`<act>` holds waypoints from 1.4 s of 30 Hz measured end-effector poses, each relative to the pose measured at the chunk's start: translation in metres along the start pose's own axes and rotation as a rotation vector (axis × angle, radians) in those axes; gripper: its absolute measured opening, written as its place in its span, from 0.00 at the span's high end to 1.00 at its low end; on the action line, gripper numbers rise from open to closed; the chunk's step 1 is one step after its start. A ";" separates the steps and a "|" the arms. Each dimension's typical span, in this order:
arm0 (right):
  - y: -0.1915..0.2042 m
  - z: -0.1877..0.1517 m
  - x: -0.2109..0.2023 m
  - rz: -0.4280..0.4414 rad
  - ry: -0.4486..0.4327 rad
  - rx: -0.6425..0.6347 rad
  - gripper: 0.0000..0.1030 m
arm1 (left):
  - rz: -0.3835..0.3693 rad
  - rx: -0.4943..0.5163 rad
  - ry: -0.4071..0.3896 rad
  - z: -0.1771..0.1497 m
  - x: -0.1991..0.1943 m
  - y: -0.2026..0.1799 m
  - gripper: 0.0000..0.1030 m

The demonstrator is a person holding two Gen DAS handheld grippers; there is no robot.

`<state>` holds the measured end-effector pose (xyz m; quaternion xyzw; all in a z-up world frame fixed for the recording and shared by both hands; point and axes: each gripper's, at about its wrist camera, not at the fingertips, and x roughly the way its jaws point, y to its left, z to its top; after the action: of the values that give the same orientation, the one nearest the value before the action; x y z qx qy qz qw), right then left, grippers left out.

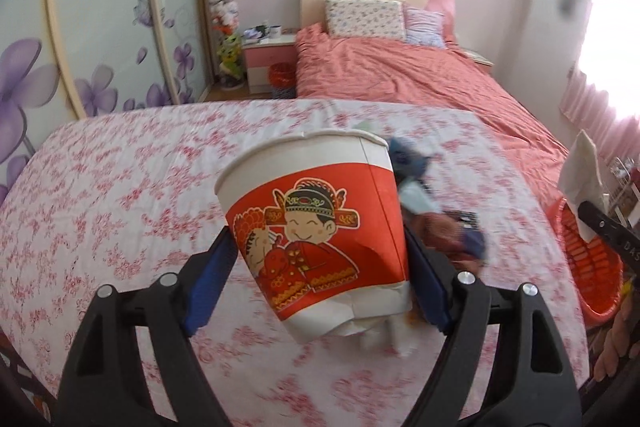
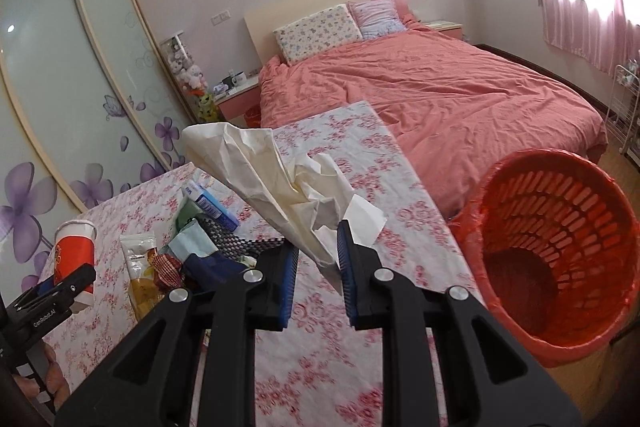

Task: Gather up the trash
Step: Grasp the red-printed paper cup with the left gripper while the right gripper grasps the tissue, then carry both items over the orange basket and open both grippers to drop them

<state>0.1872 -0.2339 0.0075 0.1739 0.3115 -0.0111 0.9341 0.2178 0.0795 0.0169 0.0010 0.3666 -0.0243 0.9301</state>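
Right wrist view: the right tool point(image 2: 318, 267) is closed on a crumpled tissue point(image 2: 280, 175), held above the surface point(image 2: 360, 367).
Key relation: the bin point(image 2: 560, 259) stands just off the surface's edge, to the right of and below the tissue; the right tool is the nearer one.
Tissue: soft, cream, creased paper, long axis slanting up and left from the pads.
Left tool point(image 1: 320, 267): clamped on a paper cup point(image 1: 316, 223), which sits tilted between the pads, rim up.
Cup: thin white card with a red cartoon print, base dented.
Bin: orange slotted plastic, round, red liner, apparently empty.
Leftovers: packets point(image 2: 192, 247) piled on the flowered cloth.
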 end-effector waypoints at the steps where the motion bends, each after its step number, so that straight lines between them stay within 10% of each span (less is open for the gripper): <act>1: -0.003 0.000 -0.004 -0.004 -0.005 0.003 0.81 | -0.011 0.011 -0.002 0.000 -0.003 -0.008 0.24; 26: -0.158 -0.002 -0.058 -0.171 -0.091 0.249 0.81 | -0.437 0.298 0.041 -0.019 0.003 -0.268 0.24; 42: -0.211 0.005 -0.037 -0.160 -0.076 0.331 0.73 | -0.480 0.400 0.113 -0.027 0.062 -0.370 0.21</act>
<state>0.1332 -0.4373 -0.0343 0.2991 0.2826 -0.1432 0.9001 0.2270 -0.2923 -0.0393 0.0988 0.3955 -0.3147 0.8572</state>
